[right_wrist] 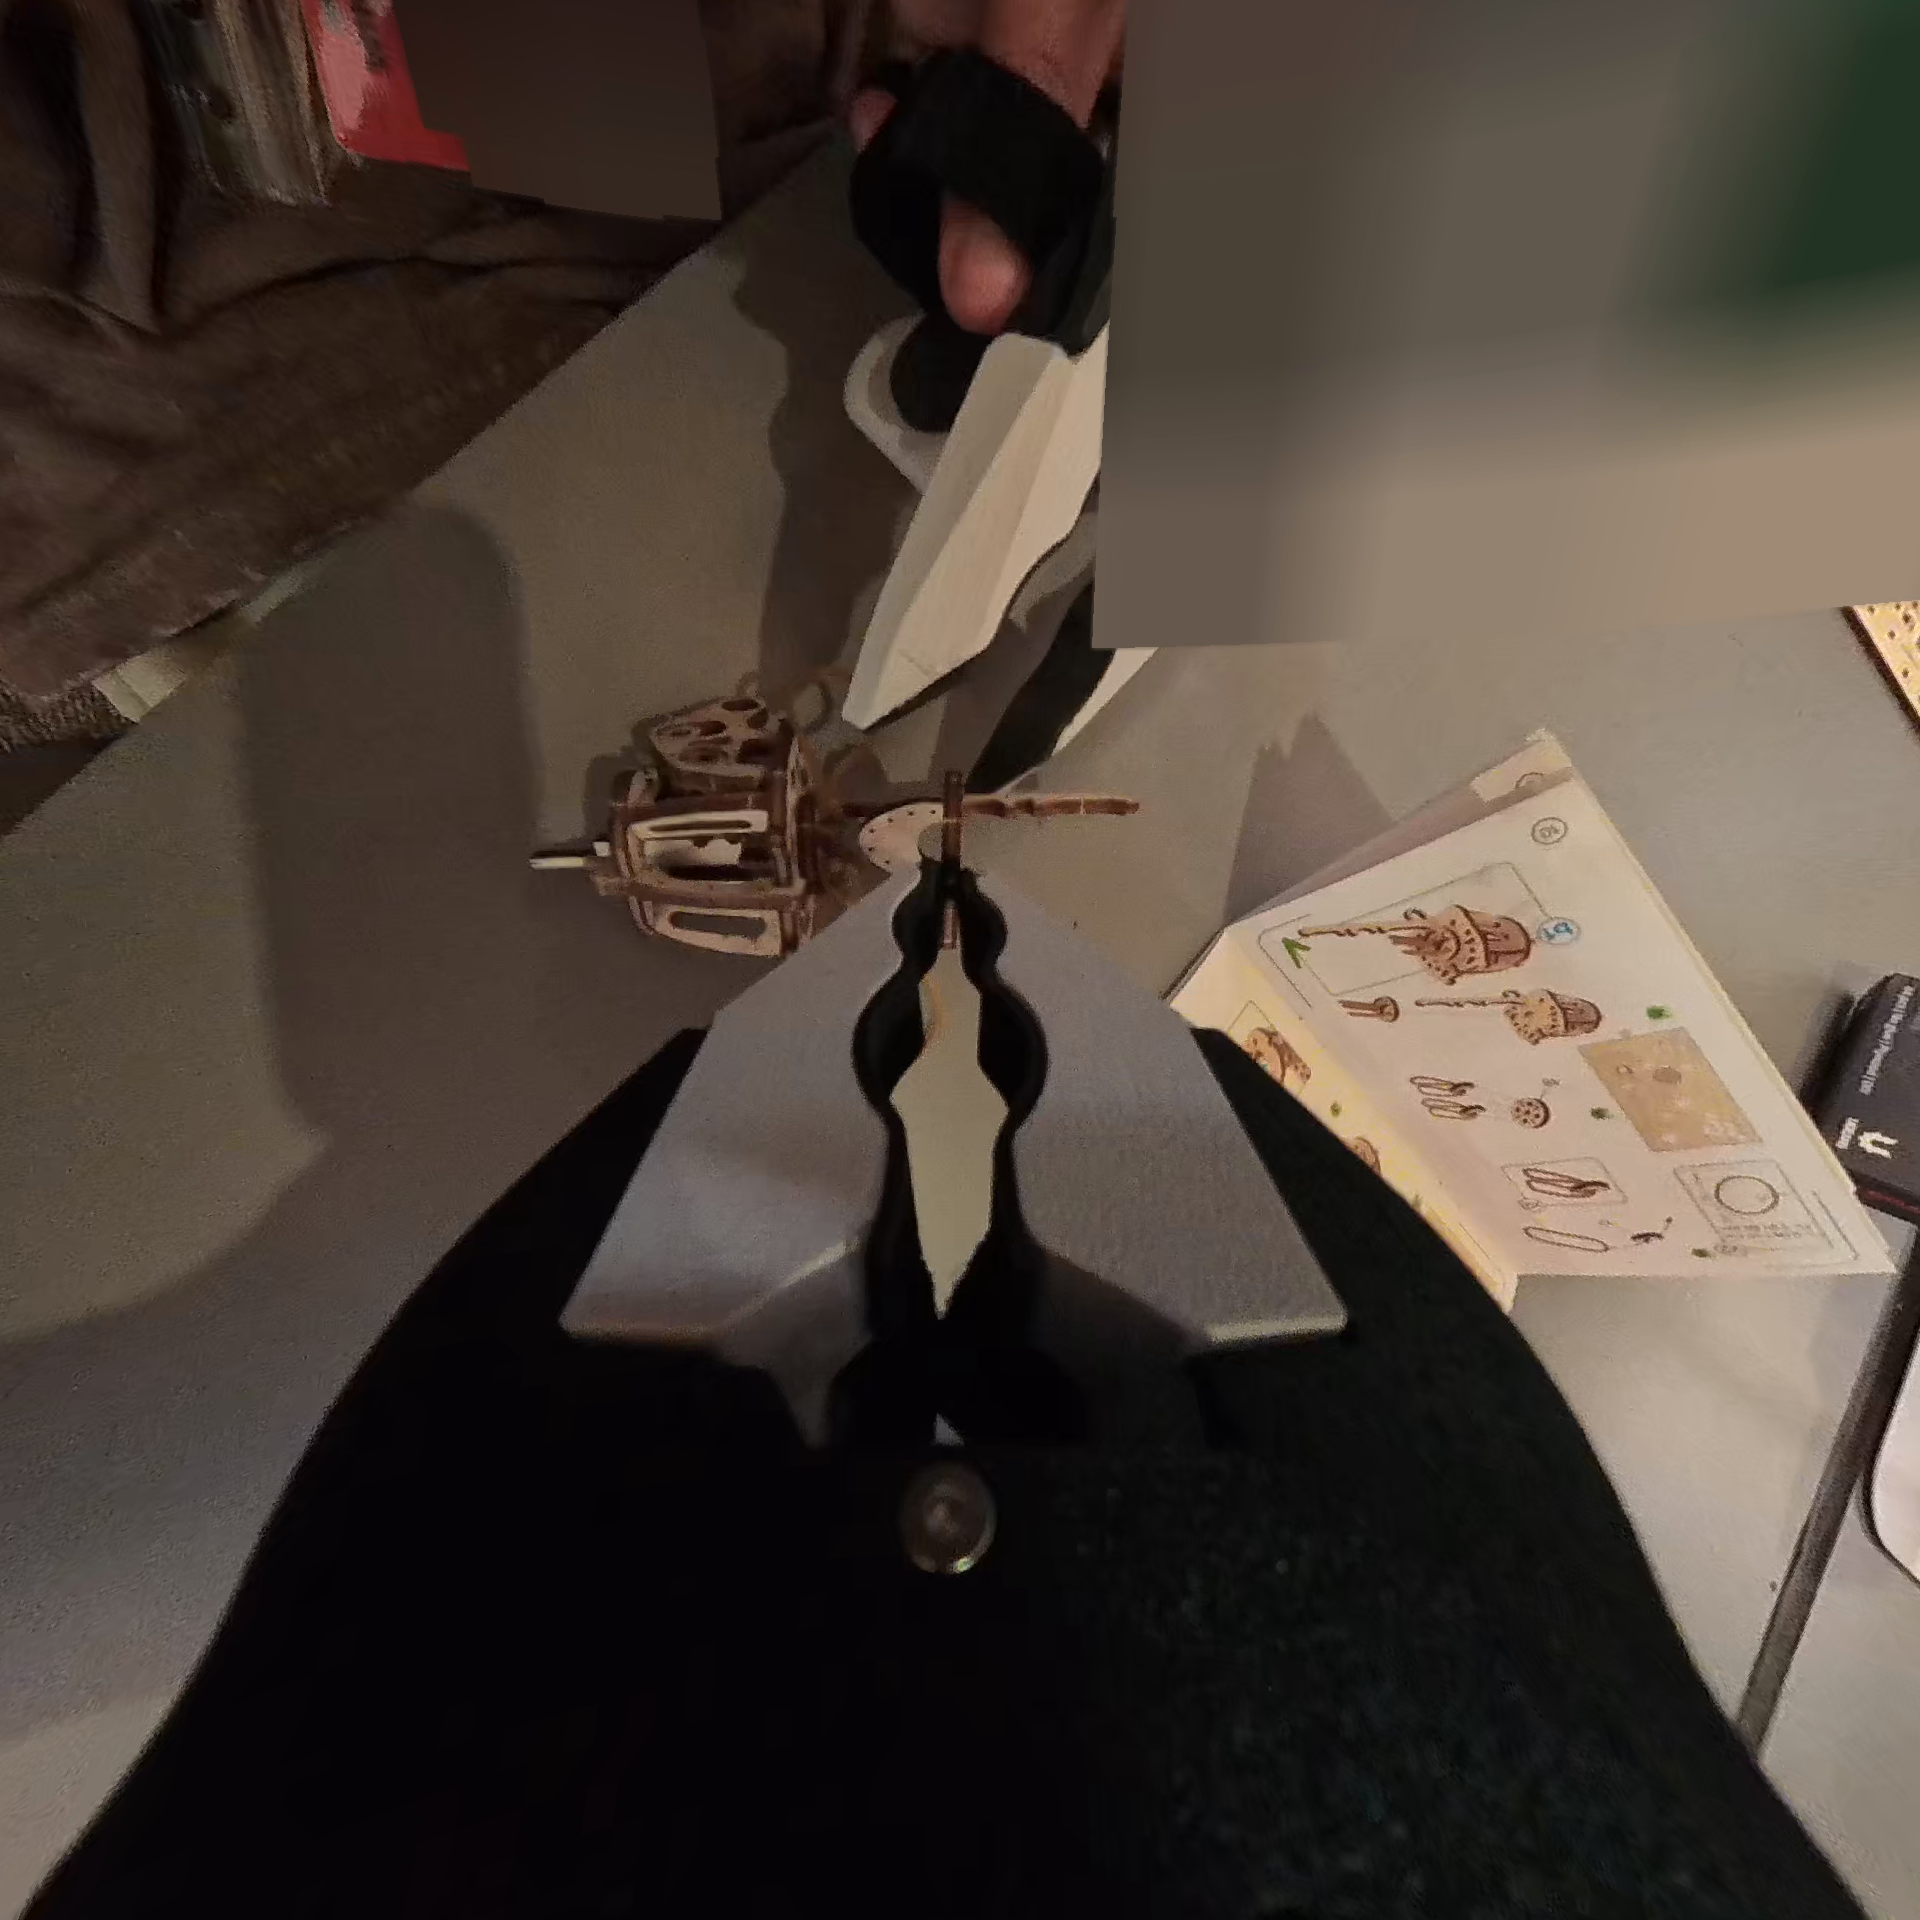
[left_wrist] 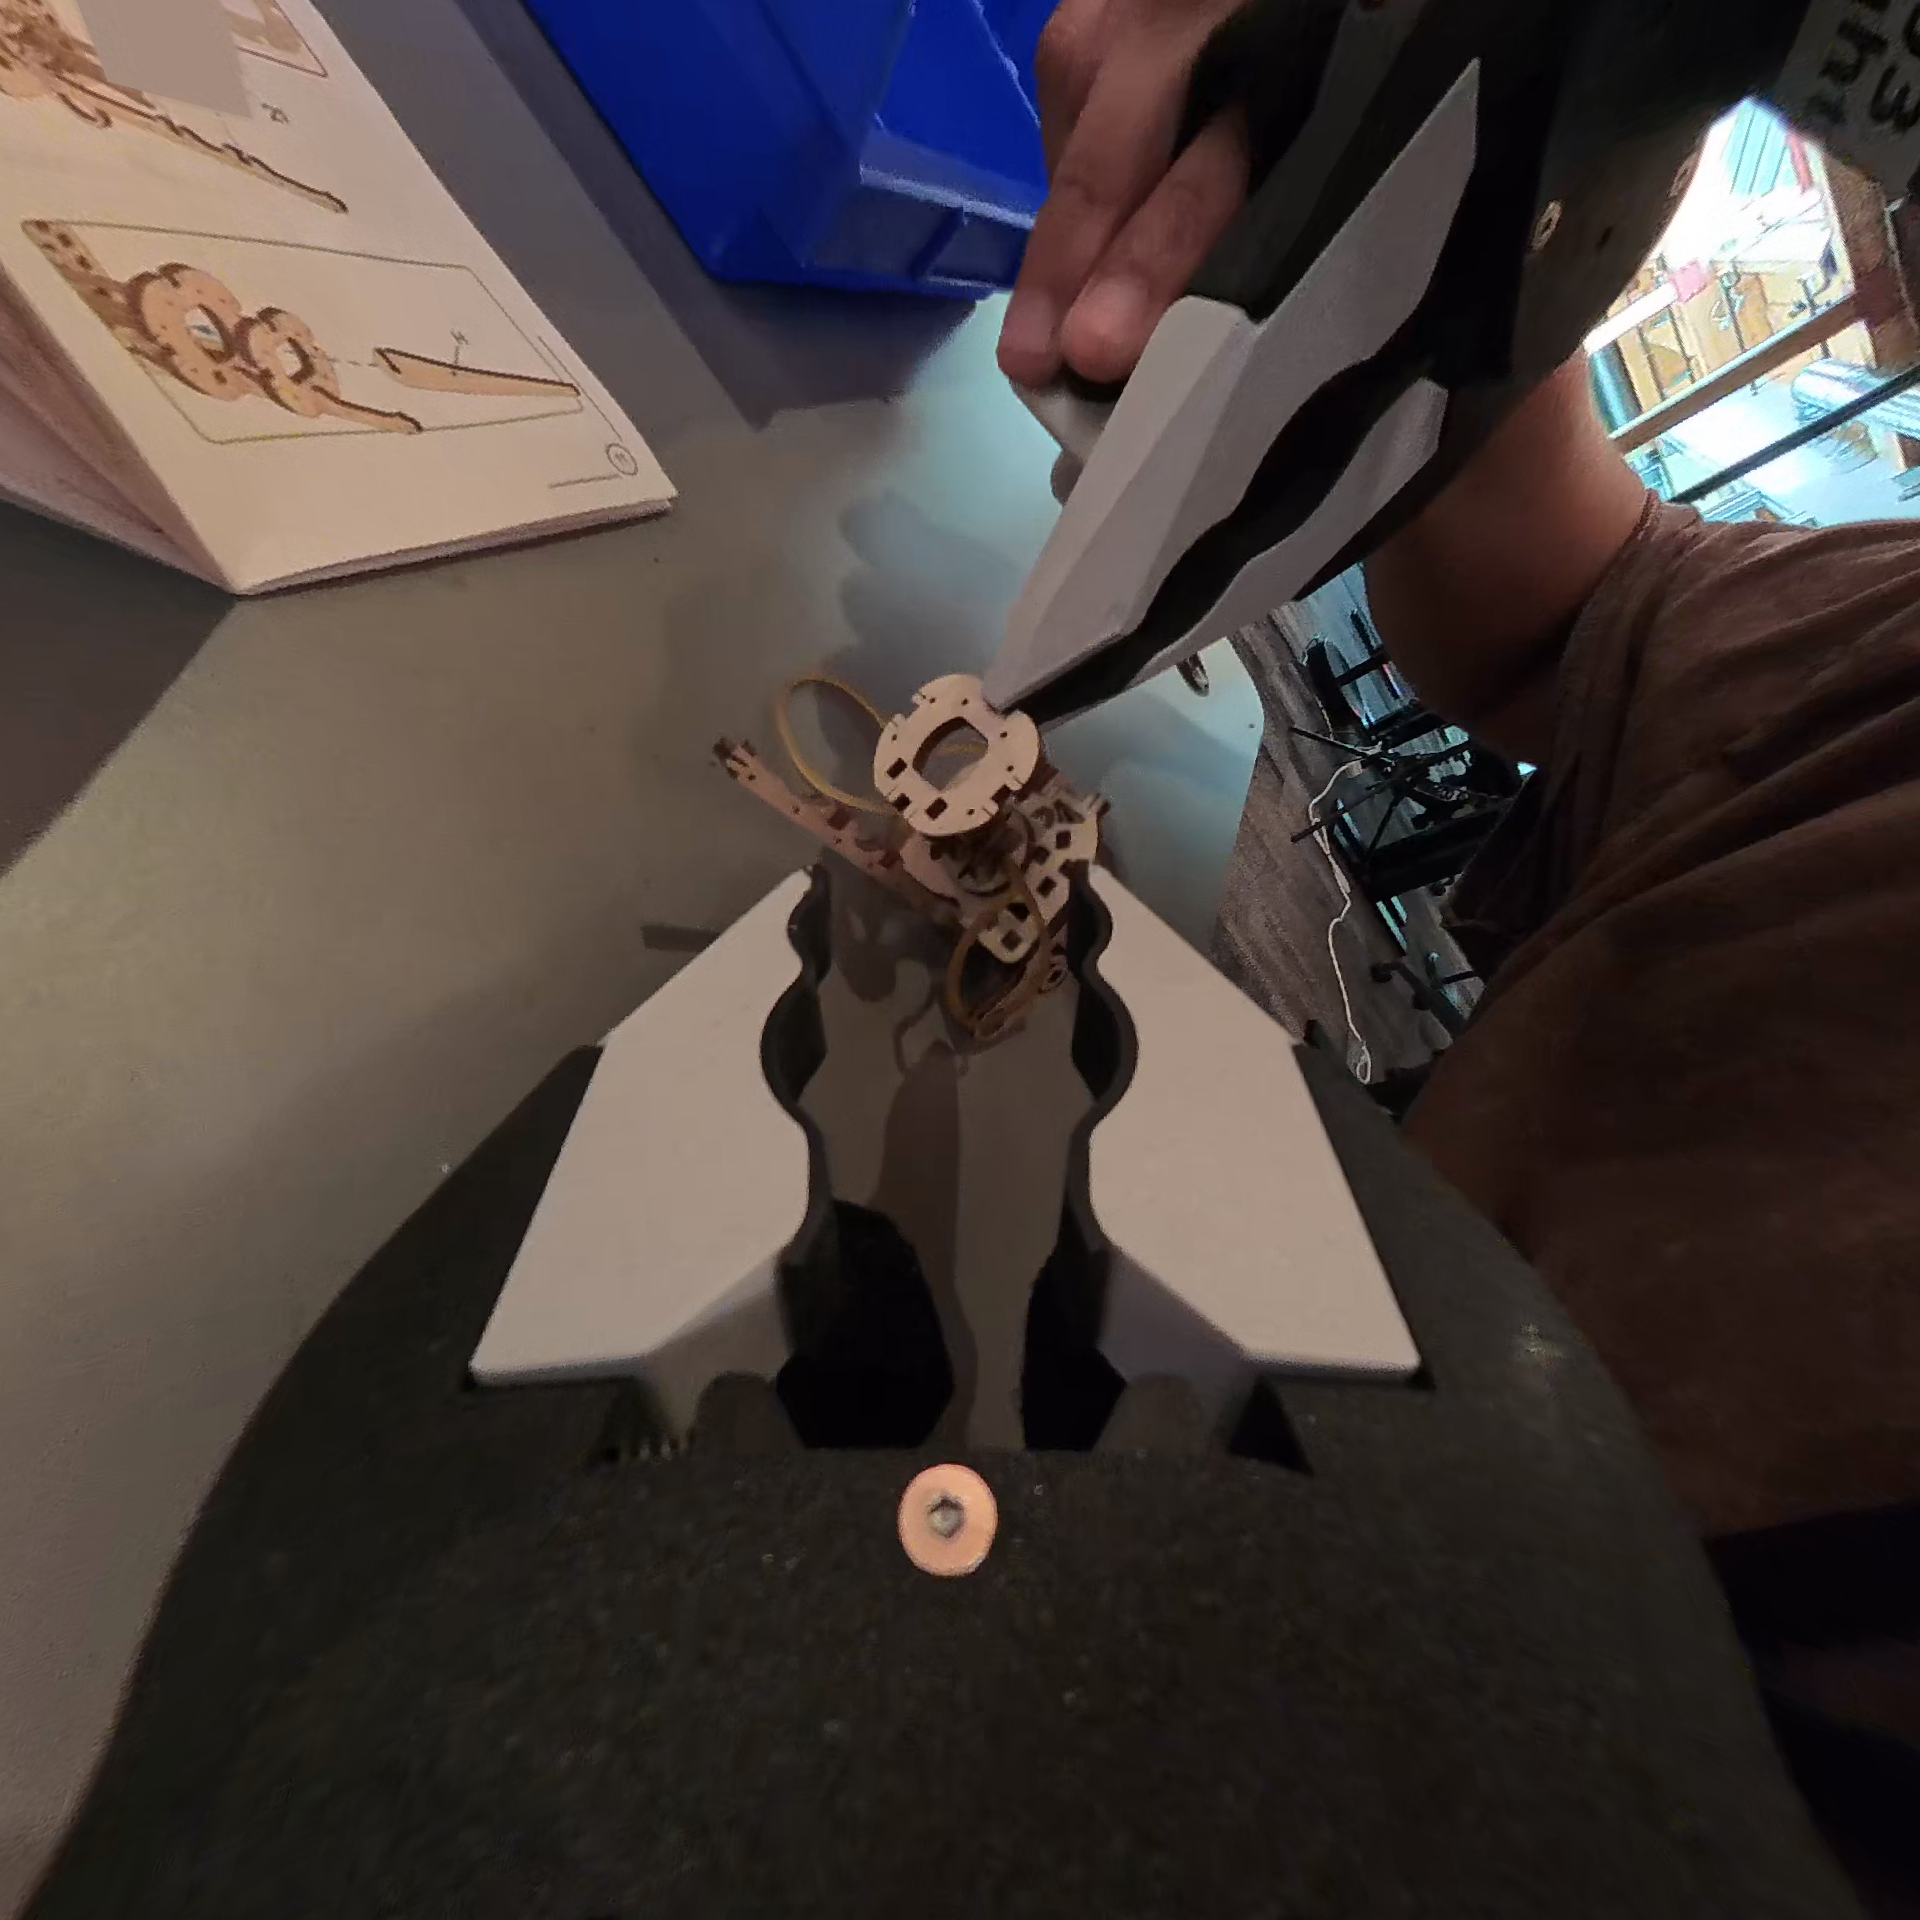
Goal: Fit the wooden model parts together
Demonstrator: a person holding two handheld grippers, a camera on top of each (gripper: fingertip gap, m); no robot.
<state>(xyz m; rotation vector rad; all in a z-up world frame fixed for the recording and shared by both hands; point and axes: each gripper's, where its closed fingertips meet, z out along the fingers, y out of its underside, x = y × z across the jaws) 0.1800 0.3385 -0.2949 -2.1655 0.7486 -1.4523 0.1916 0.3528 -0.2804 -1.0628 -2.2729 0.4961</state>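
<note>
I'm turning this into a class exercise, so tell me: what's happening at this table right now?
A person is building a small wooden model with a two-finger tool in each hand. The right tool pinches a flat wooden ring by its edge, holding it over the model's top. The left tool is part-way open around the model, which has rubber bands on it. An open instruction booklet lies on the grey table nearby. The ring does not look seated yet.

An open instruction booklet (left_wrist: 312, 312) lies on the grey table (left_wrist: 312, 831) just in front of a blue plastic bin (left_wrist: 831, 135), while the right wrist view catches that booklet (right_wrist: 1538, 1091) with a black box (right_wrist: 1870, 1091) just beside it.
</note>
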